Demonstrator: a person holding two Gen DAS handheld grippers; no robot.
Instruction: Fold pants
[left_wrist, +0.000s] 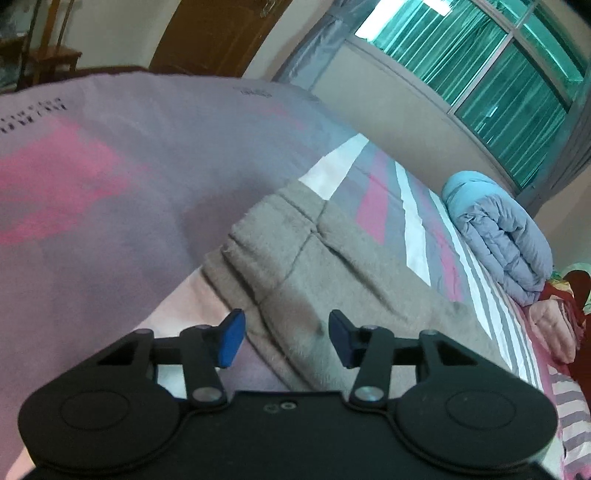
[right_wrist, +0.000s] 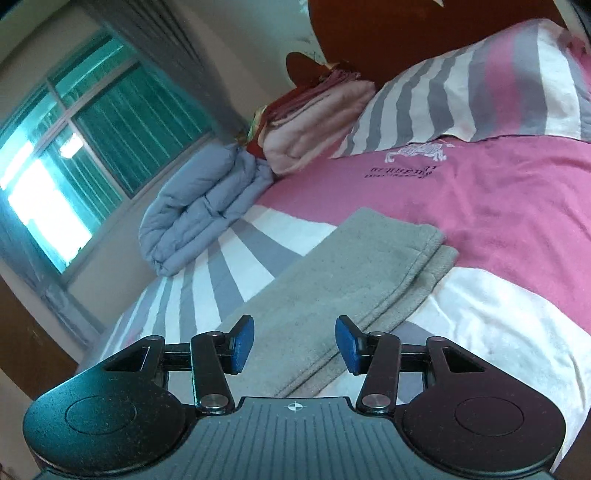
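Grey fleece pants (left_wrist: 332, 258) lie flat on the bed, waistband end toward the far side in the left wrist view. My left gripper (left_wrist: 286, 339) hovers over them, its blue pads apart and nothing pinched between them. In the right wrist view the pants (right_wrist: 347, 273) show as a long folded strip with the two leg ends stacked at the far right. My right gripper (right_wrist: 293, 345) is over the near end of that strip, jaws apart, the cloth lying below them and not gripped.
The bed sheet (right_wrist: 517, 229) is pink, white and grey striped. A folded blue-grey quilt (left_wrist: 506, 236) and a pink folded blanket (right_wrist: 314, 122) sit near the window side. A striped pillow (right_wrist: 461, 85) lies at the headboard.
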